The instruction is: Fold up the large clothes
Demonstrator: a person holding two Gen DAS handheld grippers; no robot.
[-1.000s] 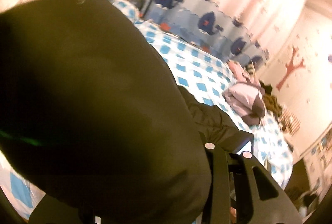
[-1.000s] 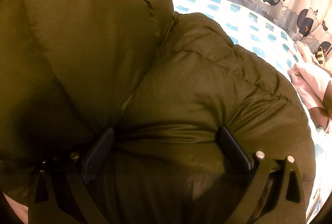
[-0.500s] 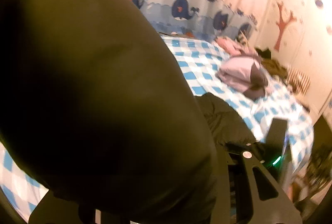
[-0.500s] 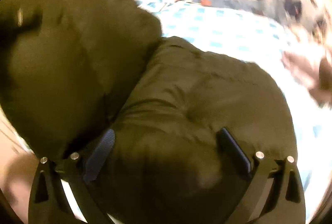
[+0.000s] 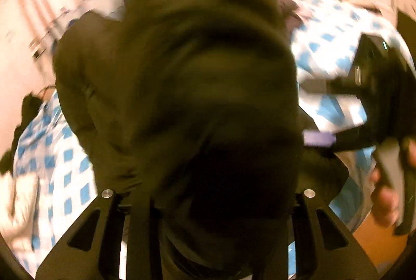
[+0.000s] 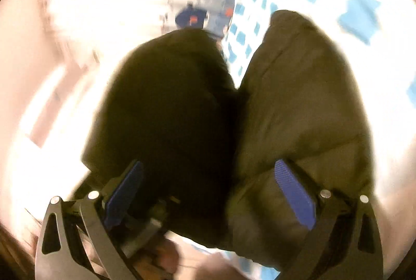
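The dark olive puffer jacket (image 5: pixel 197 87) bulges straight ahead of my left gripper (image 5: pixel 208 191), its bunched, blurred bulk hiding both fingers. At my right gripper (image 6: pixel 210 184), the same quilted jacket (image 6: pixel 299 111) sits between my blue pads (image 6: pixel 293 191) in two rounded lobes, a deep crease running between them.

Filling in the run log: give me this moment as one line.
left gripper: bulky olive-green padded jacket bunched between fingers | right gripper: same | jacket lifted over blue-checked bedsheet | heavy blur
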